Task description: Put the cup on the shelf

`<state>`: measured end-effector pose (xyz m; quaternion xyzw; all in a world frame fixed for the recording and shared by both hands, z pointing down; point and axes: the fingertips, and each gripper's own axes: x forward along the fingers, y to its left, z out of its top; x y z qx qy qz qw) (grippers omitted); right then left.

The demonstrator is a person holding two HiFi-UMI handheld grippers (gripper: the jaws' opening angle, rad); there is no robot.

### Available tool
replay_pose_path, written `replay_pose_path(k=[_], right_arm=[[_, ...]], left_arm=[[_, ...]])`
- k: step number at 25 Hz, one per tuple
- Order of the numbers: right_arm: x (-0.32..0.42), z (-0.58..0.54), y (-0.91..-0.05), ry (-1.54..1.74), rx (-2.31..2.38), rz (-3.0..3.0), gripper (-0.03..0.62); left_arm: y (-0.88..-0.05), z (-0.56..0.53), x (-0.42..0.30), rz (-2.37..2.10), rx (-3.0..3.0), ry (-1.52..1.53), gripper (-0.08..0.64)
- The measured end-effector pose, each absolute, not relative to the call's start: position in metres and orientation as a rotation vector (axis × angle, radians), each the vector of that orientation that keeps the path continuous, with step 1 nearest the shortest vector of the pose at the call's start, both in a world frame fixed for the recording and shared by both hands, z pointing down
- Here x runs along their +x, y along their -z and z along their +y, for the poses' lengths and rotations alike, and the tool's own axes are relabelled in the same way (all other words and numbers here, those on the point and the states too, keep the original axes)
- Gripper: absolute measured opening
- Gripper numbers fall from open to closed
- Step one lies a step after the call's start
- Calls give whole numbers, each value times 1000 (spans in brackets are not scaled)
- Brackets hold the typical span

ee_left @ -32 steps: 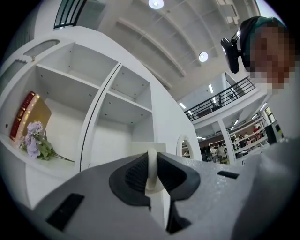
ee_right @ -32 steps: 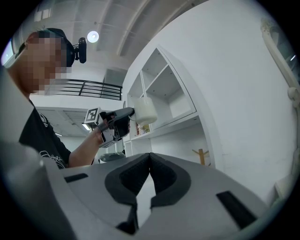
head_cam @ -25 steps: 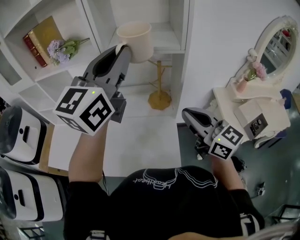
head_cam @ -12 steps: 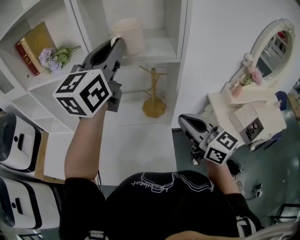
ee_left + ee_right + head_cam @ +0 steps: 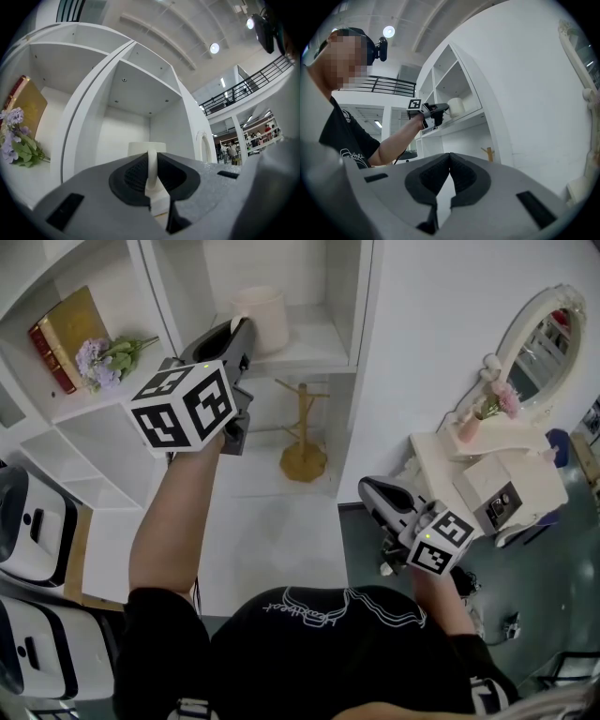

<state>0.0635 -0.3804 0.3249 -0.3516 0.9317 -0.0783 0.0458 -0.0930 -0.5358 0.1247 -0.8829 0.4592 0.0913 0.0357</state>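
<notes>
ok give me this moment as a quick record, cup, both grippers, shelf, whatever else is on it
cup: cream, with a handle, upright inside the upper shelf compartment; whether its base touches the board cannot be told
left gripper: shut on the cup's handle, raised to the shelf
right gripper: jaws together, nothing between them, held low away from the shelf
shelf: white, open compartments
neighbours: book and flowers in the compartment to the left, wooden stand in the compartment below

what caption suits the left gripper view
Left gripper gripping the cup by its handle at a white shelf compartment.
</notes>
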Motion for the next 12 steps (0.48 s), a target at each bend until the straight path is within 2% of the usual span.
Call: replay_pose_path(k=[12], right_arm=[[66,-373,-329,258,-1084,2847,6]], left_arm=[[-135,-547,-93,1482,-2676,-226,44]])
